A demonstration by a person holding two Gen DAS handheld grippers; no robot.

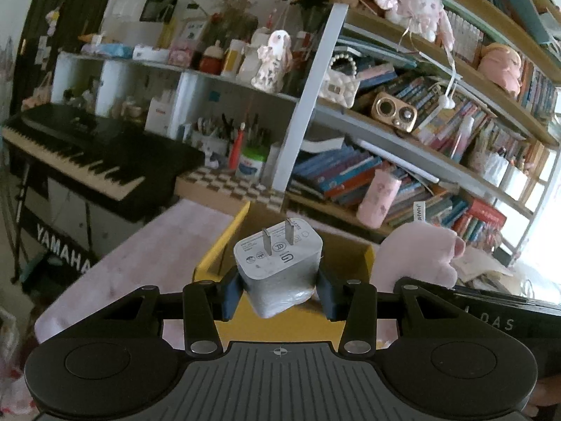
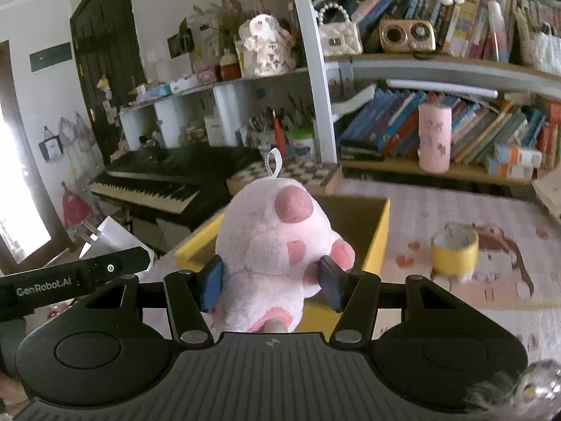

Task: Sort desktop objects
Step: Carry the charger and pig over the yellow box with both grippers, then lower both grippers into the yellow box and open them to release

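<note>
My left gripper [image 1: 278, 289] is shut on a white two-prong plug charger [image 1: 278, 263], its prongs pointing up and away, held above a yellow open box [image 1: 217, 249]. My right gripper [image 2: 270, 286] is shut on a pink plush toy [image 2: 277, 245] with a white hang loop, also held over the yellow box [image 2: 380, 231]. The plush toy [image 1: 417, 256] shows at the right in the left wrist view. The charger [image 2: 112, 236] and the left gripper's body show at the left in the right wrist view.
A yellow roll of tape [image 2: 454, 251] stands on the pink patterned table cover [image 2: 491, 280] right of the box. A checkered board [image 1: 231, 182], a black keyboard [image 1: 91, 151], a pink cylinder [image 2: 434, 137] and crowded bookshelves [image 1: 420, 133] lie beyond.
</note>
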